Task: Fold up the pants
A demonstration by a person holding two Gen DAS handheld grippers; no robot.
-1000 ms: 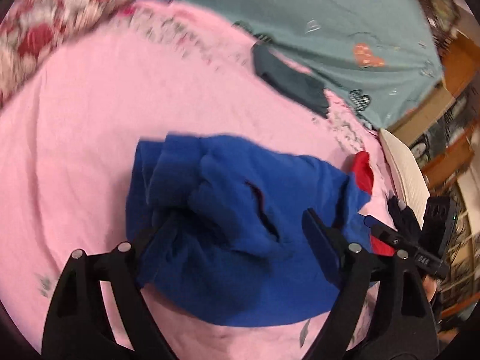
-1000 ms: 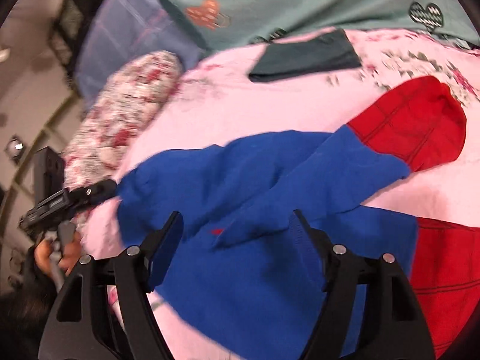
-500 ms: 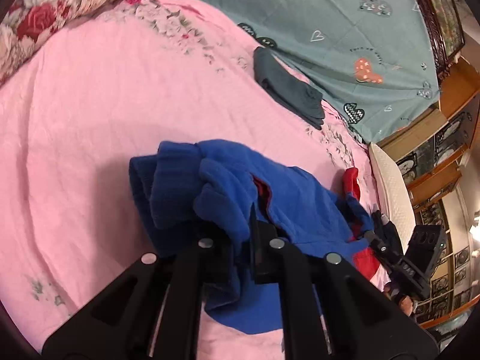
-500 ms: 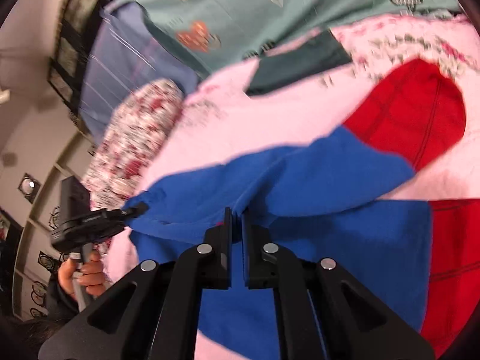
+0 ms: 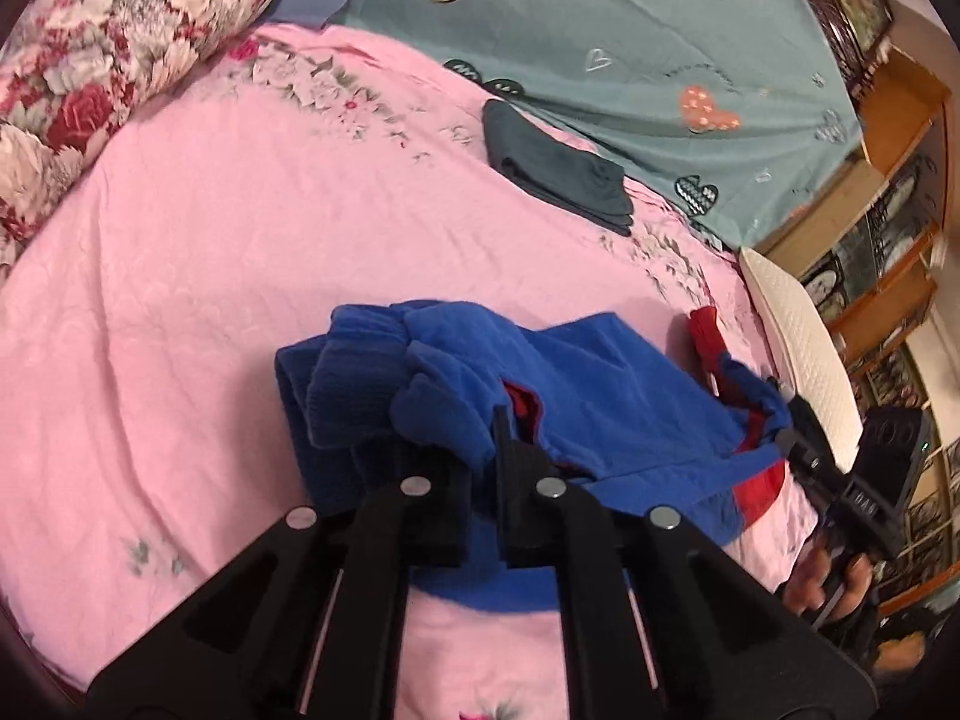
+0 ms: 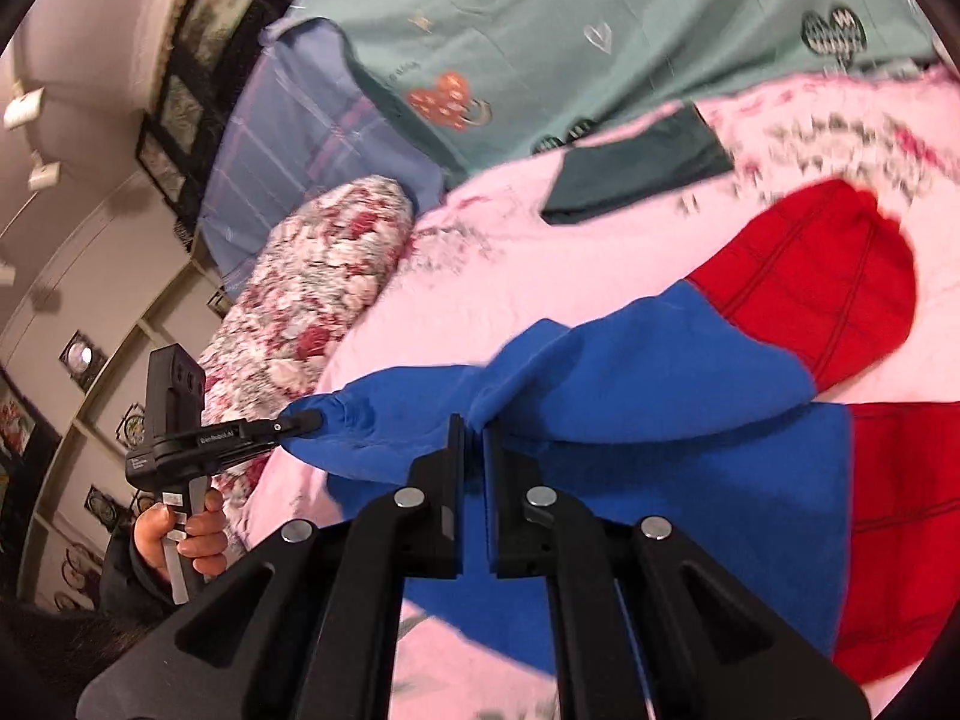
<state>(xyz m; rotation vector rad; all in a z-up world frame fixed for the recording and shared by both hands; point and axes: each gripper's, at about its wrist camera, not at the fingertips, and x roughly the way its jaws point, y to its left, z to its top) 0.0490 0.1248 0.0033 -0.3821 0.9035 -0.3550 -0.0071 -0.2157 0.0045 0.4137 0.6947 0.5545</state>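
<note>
Both tools have gone from spread wide over the cloth a second ago to clamped on it. The left tool (image 5: pixel 495 450) pinches a bunched blue fold at the waistband end of the pants (image 5: pixel 600 384), fingers closed with fleece squeezed between them. The right tool (image 6: pixel 473 450) is likewise closed on a ridge of blue fabric near the middle of the garment, and from its camera the left tool shows gripping the far blue end.

The pants lie on the pink bed sheet (image 5: pixel 240 240), crumpled, blue in the upper part with red lower legs (image 6: pixel 828 288) spread toward the right. A dark folded garment (image 5: pixel 558 168) sits well apart near the teal blanket (image 5: pixel 600 30), and a floral pillow (image 5: pixel 108 48) lies at the bed's edge.

With both grips secured, the cloth appears lifted slightly off the sheet since half a second ago. My judgement is that the fold itself is barely begun: the pants likely need raising and spreading flat first. The thick fleece could slip or drag extra layers along, so an even pull from both sides matters
</note>
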